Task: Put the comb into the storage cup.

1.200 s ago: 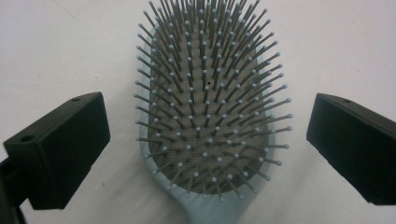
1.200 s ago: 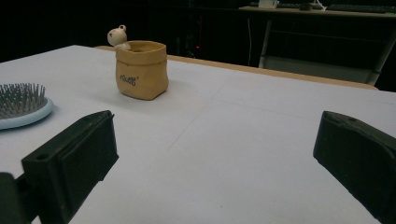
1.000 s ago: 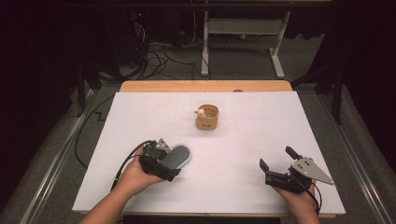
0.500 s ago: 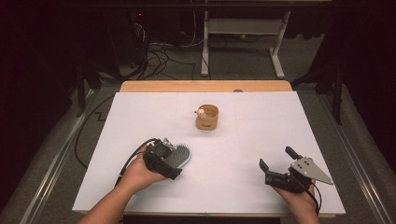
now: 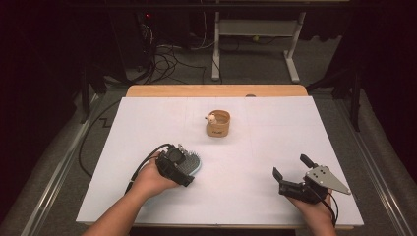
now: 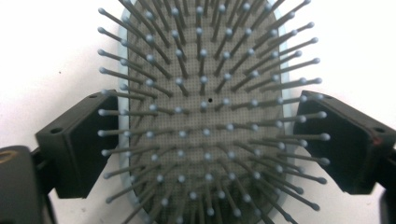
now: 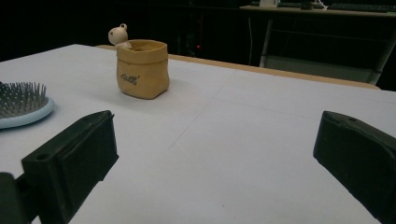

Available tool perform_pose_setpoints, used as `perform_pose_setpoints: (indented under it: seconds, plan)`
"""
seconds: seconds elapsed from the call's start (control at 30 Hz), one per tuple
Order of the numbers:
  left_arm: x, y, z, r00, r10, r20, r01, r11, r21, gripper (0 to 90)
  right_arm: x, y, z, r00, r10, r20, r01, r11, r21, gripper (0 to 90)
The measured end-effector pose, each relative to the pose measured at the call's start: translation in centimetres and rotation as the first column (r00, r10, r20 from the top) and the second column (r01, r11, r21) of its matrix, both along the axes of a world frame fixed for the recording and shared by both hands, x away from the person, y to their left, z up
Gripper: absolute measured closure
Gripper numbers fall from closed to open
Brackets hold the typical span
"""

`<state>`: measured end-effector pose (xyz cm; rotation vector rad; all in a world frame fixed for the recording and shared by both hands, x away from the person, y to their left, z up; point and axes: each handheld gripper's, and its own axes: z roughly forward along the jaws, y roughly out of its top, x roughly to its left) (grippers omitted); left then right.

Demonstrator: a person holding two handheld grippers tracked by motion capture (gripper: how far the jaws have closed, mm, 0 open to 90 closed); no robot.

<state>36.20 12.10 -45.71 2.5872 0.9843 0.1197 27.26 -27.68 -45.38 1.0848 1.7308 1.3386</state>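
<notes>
In the high view the left gripper and the hand behind it covered most of the hairbrush, leaving only a light blue rim and a patch of bristles showing at lower left of centre. In the left gripper view the hairbrush ran off the top and bottom edges, so no handle could be made out. The brush lay bristles-up on the white table cover, its head between the two black jaws. Those jaws had just been closing in on it. The outer bristles brushed the jaw faces, but whether the pads pressed the blue rim could not be told.

The right gripper rested at the lower right of the high view, well apart from the brush, its jaws spread wide with nothing between them.

A small tan pouch stood in the upper left of the right gripper view, with a little bear-like figure at its rim. Dark writing on its front was too small to read. The hairbrush was cut off by the left edge there.
</notes>
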Motion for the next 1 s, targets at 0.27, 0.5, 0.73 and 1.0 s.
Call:
perform_pose_setpoints:
  seconds: [0.27, 0.5, 0.73, 1.0]
  plan:
    - [0.10, 0.05, -0.01, 1.0000, 0.000, -0.005, 0.000, 1.0000, -0.001, 11.8, 0.00, 0.07, -0.03, 1.0000, 0.002, 0.000, -0.002, 1.000, -0.003, 0.2]
    - [0.38, -0.14, 0.06, 0.9997, -0.005, -0.023, 0.005, 0.9999, 0.013, 11.6, 0.00, -0.07, 0.05, 1.0000, -0.003, 0.000, 0.003, 1.000, 0.005, 0.2]
    - [0.52, -0.26, 0.17, 0.9993, -0.026, -0.027, 0.027, 0.9993, 0.027, 13.3, -0.12, 0.04, 0.10, 1.0000, 0.000, 0.003, 0.000, 1.000, 0.002, 0.2]
    - [0.47, -0.24, 0.28, 0.9988, -0.046, -0.015, 0.046, 0.9986, 0.025, 18.9, -0.05, 0.03, 0.07, 1.0000, 0.001, 0.001, -0.001, 1.000, 0.001, 0.2]
